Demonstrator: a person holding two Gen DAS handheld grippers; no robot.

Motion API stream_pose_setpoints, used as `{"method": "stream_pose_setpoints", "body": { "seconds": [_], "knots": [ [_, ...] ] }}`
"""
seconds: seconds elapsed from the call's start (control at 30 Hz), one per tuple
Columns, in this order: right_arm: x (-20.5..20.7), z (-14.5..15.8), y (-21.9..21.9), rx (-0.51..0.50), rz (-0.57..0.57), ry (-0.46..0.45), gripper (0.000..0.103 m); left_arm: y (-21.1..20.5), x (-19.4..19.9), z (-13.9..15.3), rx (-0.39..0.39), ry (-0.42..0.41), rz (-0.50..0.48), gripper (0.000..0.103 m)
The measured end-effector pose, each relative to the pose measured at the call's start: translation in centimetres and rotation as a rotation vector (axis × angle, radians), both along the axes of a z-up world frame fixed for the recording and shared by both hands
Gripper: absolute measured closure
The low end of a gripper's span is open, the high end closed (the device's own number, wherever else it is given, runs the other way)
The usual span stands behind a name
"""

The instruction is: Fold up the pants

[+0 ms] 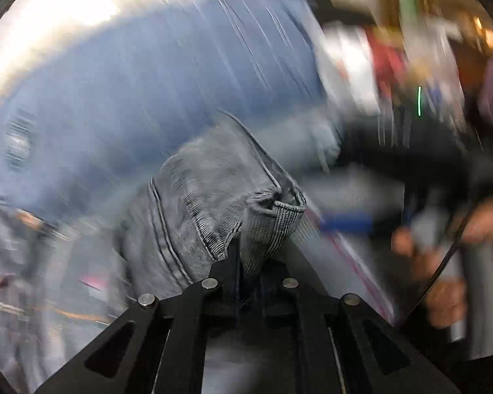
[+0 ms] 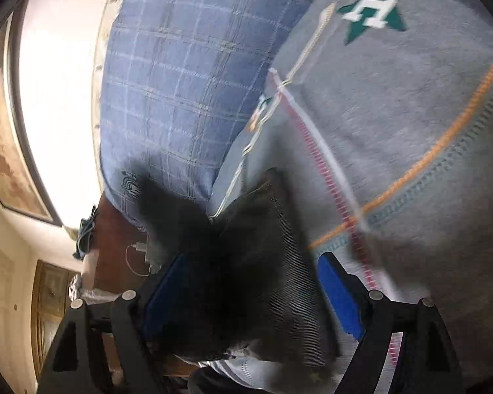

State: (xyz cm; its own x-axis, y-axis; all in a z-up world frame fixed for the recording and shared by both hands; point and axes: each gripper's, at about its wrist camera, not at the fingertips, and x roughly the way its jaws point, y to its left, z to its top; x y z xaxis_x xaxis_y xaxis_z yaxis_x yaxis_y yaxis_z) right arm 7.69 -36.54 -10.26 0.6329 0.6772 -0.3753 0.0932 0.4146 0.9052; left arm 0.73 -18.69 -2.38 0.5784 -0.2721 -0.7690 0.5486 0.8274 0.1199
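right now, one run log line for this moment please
left hand-held gripper: shut on jeans | right hand-held gripper: wide, dark fabric between pads, grip unclear | surface: grey blanket

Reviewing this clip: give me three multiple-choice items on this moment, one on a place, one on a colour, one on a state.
1. Where does the checked blue pillow lie in the right wrist view?
A. left of the grey blanket with a star emblem
B. right of it
C. on top of it

2. What colour are the right gripper's pads?
A. red
B. blue
C. white

3. How is the left gripper?
A. wide open
B. shut on grey denim pants
C. shut on nothing

Answers: A, the pillow fills the left; B, blue pads show; B, denim sits pinched between the fingers.
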Motion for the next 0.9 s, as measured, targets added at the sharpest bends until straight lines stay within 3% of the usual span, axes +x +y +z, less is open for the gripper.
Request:
{"method": "stream_pose_setpoints", "body": {
  "seconds": [0.03, 0.07, 0.1, 0.2, 0.27, 0.3, 0.33, 0.43, 0.53, 0.63, 0.7, 0.8, 0.83, 0.9],
  "knots": [
    [0.0, -0.2, 0.0, 0.001, -0.006, 0.010, 0.018, -0.7, 0.8, -2.3, 0.037, 0.101, -0.023, 0.090],
    [0.0, -0.6, -0.2, 0.003, -0.012, 0.025, 0.018, -0.7, 1.0, -3.1, 0.054, 0.124, -0.019, 0.090],
    [0.0, -0.8, -0.2, 0.003, -0.017, 0.034, 0.018, -0.2, 0.6, -2.6, 0.014, 0.089, -0.020, 0.089],
    [-0.3, -0.5, -0.6, -0.037, -0.037, 0.027, 0.018, 2.4, -0.4, 1.4, -0.147, 0.101, -0.039, 0.053],
    [-0.8, -0.1, -1.0, -0.077, -0.049, 0.010, 0.018, 5.6, -1.4, 4.6, -0.277, 0.028, -0.018, 0.024],
    [-0.9, 0.3, -1.0, -0.092, -0.049, -0.001, 0.018, 8.2, -1.9, 6.6, -0.347, -0.050, 0.023, 0.021],
    [-1.3, 0.9, -0.7, -0.105, -0.040, -0.016, 0.018, 10.0, -2.3, 7.5, -0.371, -0.096, 0.067, 0.018],
    [-2.6, 1.9, 0.8, -0.137, 0.008, -0.047, 0.018, 14.9, -0.6, 7.2, -0.330, -0.138, 0.248, 0.017],
    [-4.2, 1.4, 3.0, -0.211, 0.059, 0.009, 0.018, 17.1, 1.9, 4.1, -0.272, -0.022, 0.385, 0.018],
    [-4.3, 0.7, 4.2, -0.261, 0.062, 0.073, 0.018, 16.8, 2.9, -0.2, -0.203, 0.077, 0.417, 0.018],
    [-3.9, 1.2, 4.9, -0.305, 0.073, 0.071, 0.019, 15.7, 3.1, -2.3, -0.147, 0.095, 0.389, 0.017],
    [-2.7, 1.7, 7.3, -0.525, 0.119, 0.104, 0.061, 15.0, 3.0, -2.8, -0.099, 0.033, 0.364, 0.015],
    [-2.2, 1.2, 8.5, -0.665, 0.146, 0.128, 0.061, 14.8, 3.0, -2.8, -0.094, 0.033, 0.353, 0.015],
    [-2.5, 1.2, 9.1, -0.727, 0.146, 0.114, 0.062, 15.2, 2.7, -2.2, -0.102, 0.048, 0.351, 0.015]
  ]
}}
